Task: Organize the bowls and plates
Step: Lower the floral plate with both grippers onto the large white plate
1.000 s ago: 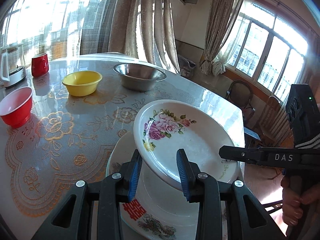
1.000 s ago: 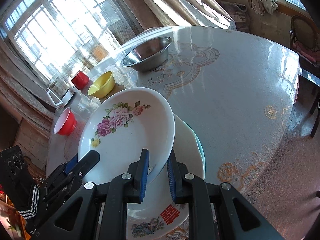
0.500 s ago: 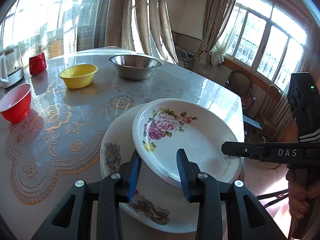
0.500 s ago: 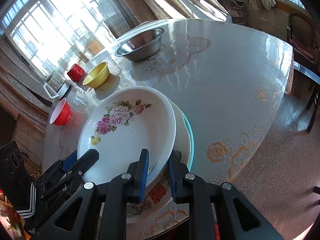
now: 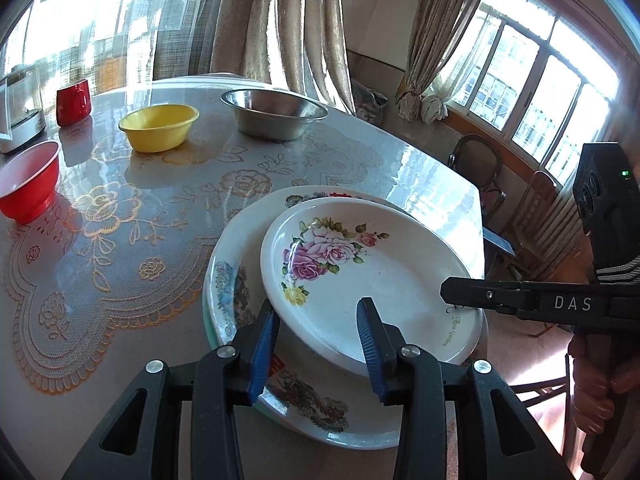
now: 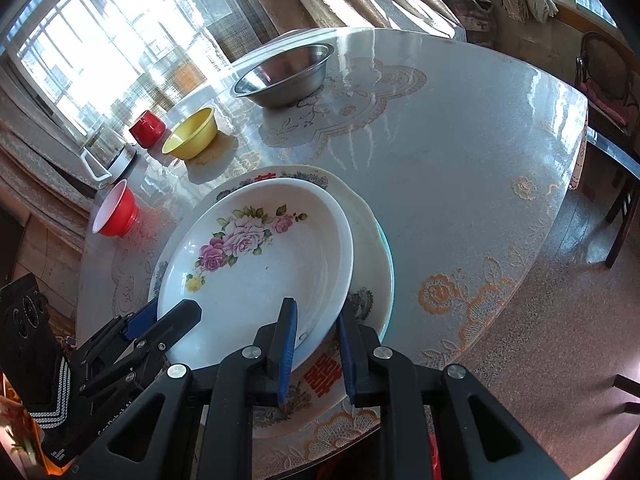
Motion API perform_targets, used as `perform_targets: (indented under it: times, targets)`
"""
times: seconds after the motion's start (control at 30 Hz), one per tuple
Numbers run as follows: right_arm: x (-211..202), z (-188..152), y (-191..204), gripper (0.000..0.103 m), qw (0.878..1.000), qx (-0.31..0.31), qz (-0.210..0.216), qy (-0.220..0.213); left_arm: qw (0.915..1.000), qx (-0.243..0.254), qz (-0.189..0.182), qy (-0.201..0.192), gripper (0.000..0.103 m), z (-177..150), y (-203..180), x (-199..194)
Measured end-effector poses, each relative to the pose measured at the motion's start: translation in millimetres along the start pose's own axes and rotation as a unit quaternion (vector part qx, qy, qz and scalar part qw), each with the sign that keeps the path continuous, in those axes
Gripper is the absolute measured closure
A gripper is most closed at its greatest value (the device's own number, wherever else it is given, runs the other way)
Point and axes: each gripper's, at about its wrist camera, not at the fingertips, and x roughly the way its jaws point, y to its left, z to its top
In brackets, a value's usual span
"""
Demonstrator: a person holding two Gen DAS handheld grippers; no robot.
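Round table [image 5: 120,240] with lace-pattern cover carried everything. Near its front edge sat a large oval platter [image 5: 236,280] [image 6: 368,248] with red characters and a dragon print. On top of it lay the rose plate [image 5: 360,280] [image 6: 256,264], tilted, its near rim raised off the platter.

Both tongs were on that plate. Left gripper [image 5: 318,336] straddled the near-left rim with a wide gap; one blue pad sat under the rim, the other over the bowl of the plate. Whether it actually clamped couldn't be told. Right gripper [image 6: 316,344] had its fingers narrowly apart around the plate's right-hand rim, one pad inside, one outside, pinching it.

Farther back: steel bowl [image 5: 274,114] [image 6: 284,76], yellow bowl [image 5: 160,126] [image 6: 192,134] to its left, red bowl [image 5: 28,180] [image 6: 116,210] at the table's left edge, red mug [image 5: 73,96] [image 6: 146,128] beside a glass kettle [image 5: 18,108]. All well apart from the plate stack.
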Motion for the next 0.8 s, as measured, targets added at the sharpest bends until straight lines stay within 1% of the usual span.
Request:
perform_targets:
  times: [0.13, 0.37, 0.5, 0.63, 0.8]
  targets:
    - [0, 1, -1, 0.082, 1.000, 0.003, -0.001, 0.003, 1.0000, 0.007, -0.005, 0.004, 0.060, -1, -3, -1]
    - [-2, 2, -2, 0.082, 1.000, 0.004, -0.004, 0.004, 0.9998, 0.014, -0.013, 0.010, 0.059, 0, -2, -5]
    - [-3, 2, -2, 0.082, 1.000, 0.001, -0.009, 0.003, 0.9994, 0.026, -0.016, 0.014, 0.056, -1, -3, -5]
    - [-5, 2, -1, 0.082, 1.000, -0.010, -0.023, -0.003, 0.9986, 0.049, -0.012, 0.015, 0.055, -5, -9, -8]
    - [-7, 3, 4, 0.082, 0.999, -0.032, -0.028, -0.008, 0.9986, 0.053, -0.007, 0.006, 0.055, -7, -8, -13]
